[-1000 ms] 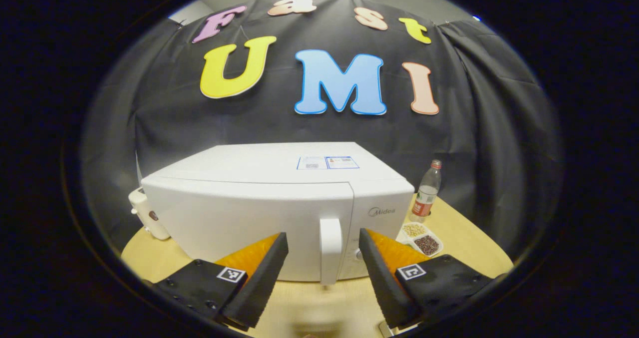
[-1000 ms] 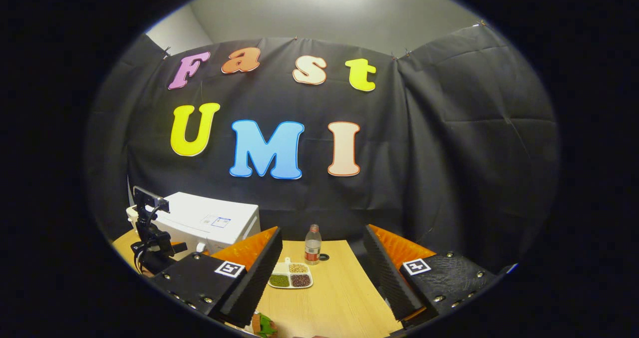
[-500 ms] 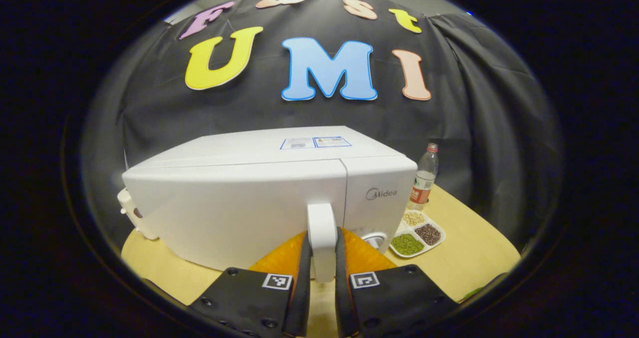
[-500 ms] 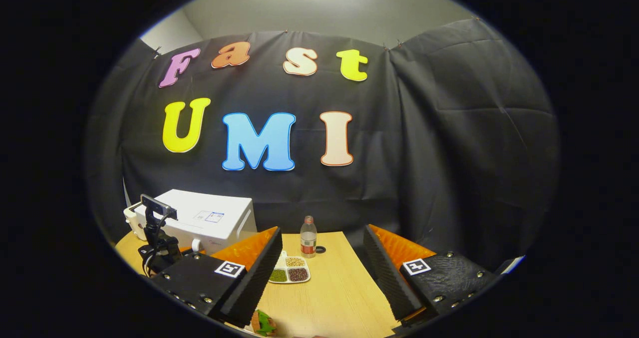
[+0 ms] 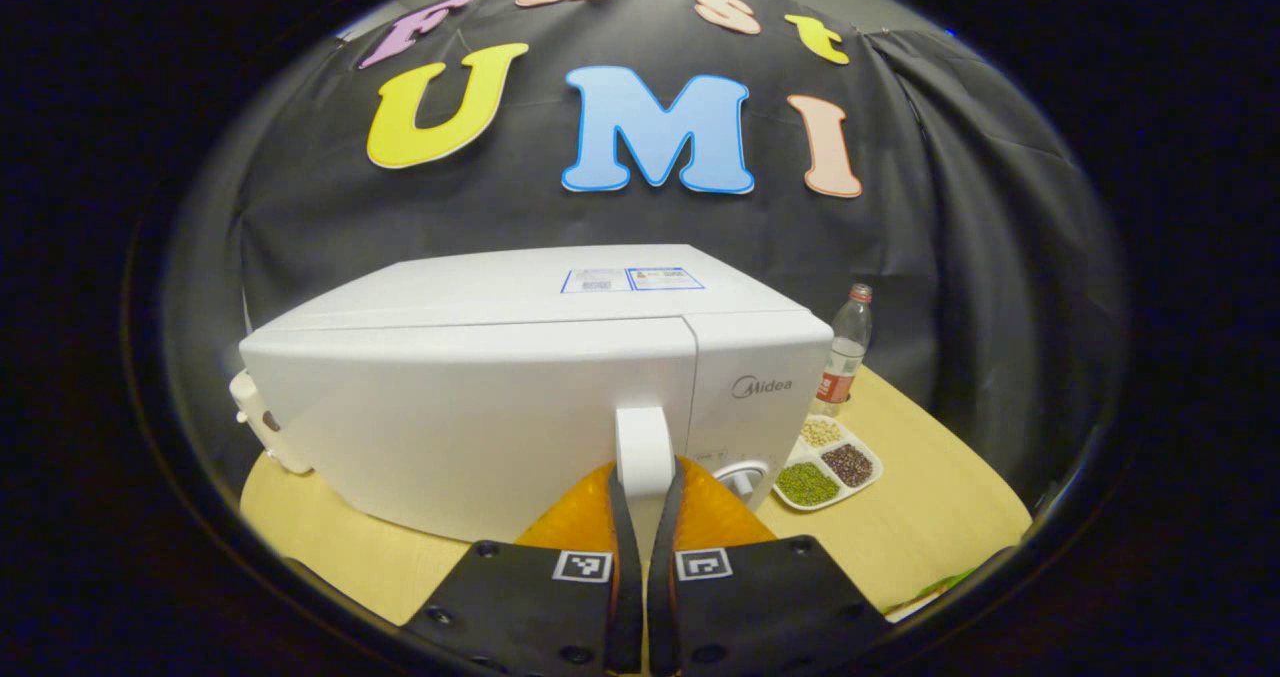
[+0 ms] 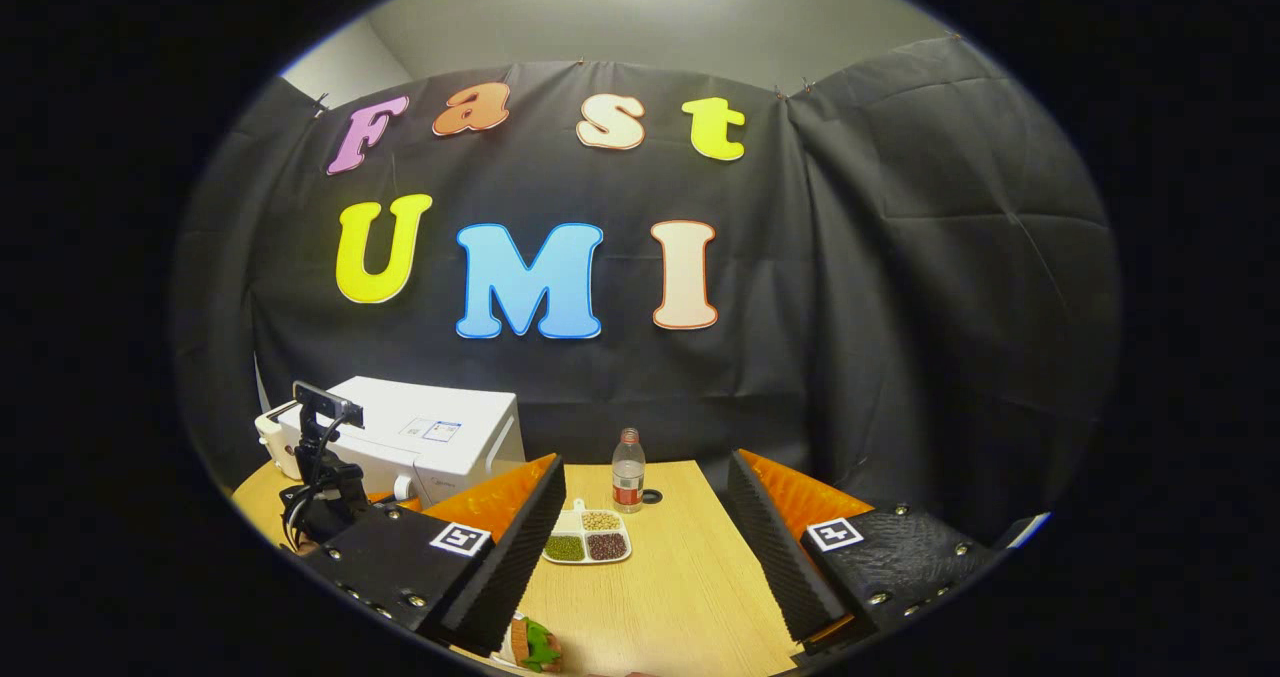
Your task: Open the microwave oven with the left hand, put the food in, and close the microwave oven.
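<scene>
On a pale wooden table (image 5: 940, 517) in a cloth-walled booth, the left gripper (image 5: 640, 502) pinches the white upright handle (image 5: 643, 449) of a white microwave oven (image 5: 480, 397), both fingers (image 5: 612, 557) pressed against the handle's sides. The oven's door looks closed, flush with the control panel at its right. Just beside the oven's right front corner lies a divided snack tray (image 5: 828, 462) (green, dark and pale grains in separate compartments), and behind it stands a clear plastic bottle (image 5: 843, 357) with a red label.

From the right gripper view, the right gripper (image 6: 645, 542) hangs above the table with its fingers spread wide and nothing between them. Below its left finger, at the table's near edge, sits the food (image 6: 535, 645), a small brown-and-green item partly cut off. The oven shows at far left, well apart from the food, with the left gripper's black camera mount (image 6: 322, 457) in front of it.
</scene>
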A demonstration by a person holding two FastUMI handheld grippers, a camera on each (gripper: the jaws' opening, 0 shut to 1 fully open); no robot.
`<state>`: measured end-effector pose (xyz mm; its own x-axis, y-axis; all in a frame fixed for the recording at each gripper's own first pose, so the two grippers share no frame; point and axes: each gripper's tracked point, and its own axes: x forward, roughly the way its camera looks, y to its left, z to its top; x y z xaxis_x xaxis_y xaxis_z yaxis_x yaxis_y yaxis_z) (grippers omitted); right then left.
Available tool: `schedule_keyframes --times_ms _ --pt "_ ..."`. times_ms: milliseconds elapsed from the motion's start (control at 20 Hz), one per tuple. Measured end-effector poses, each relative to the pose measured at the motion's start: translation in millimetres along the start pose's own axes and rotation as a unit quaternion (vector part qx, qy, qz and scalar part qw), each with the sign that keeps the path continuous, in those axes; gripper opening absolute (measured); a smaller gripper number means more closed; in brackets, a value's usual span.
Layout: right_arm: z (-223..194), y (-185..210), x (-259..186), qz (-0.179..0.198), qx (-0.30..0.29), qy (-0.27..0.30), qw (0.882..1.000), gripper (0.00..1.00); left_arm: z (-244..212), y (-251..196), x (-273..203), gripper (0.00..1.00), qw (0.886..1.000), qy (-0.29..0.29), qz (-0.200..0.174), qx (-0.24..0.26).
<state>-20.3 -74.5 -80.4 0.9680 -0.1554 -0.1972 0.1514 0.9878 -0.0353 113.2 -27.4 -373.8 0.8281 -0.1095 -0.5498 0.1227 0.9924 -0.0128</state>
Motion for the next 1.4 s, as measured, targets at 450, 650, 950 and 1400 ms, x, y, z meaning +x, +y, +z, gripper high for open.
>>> schedule_keyframes --times_ms 450,650,950,1400 --pt "-11.8 28.2 -2.2 0.025 0.014 0.014 0.999 0.99 -47.9 20.9 -115.9 0.09 0.999 0.01 -0.04 0.029" --pt "-14.0 62.9 -7.4 0.054 0.016 0.014 0.998 0.99 -68.0 48.2 -167.6 0.09 0.998 0.015 -0.054 0.034" --pt "-26.9 110.4 -16.3 0.085 0.018 0.03 0.996 0.99 -97.1 108.4 -235.3 0.09 0.996 0.036 -0.061 0.055" --pt "-55.1 137.7 -23.2 0.074 -0.006 0.05 0.996 0.99 -125.2 231.2 -306.6 0.09 0.997 0.061 -0.015 0.054"
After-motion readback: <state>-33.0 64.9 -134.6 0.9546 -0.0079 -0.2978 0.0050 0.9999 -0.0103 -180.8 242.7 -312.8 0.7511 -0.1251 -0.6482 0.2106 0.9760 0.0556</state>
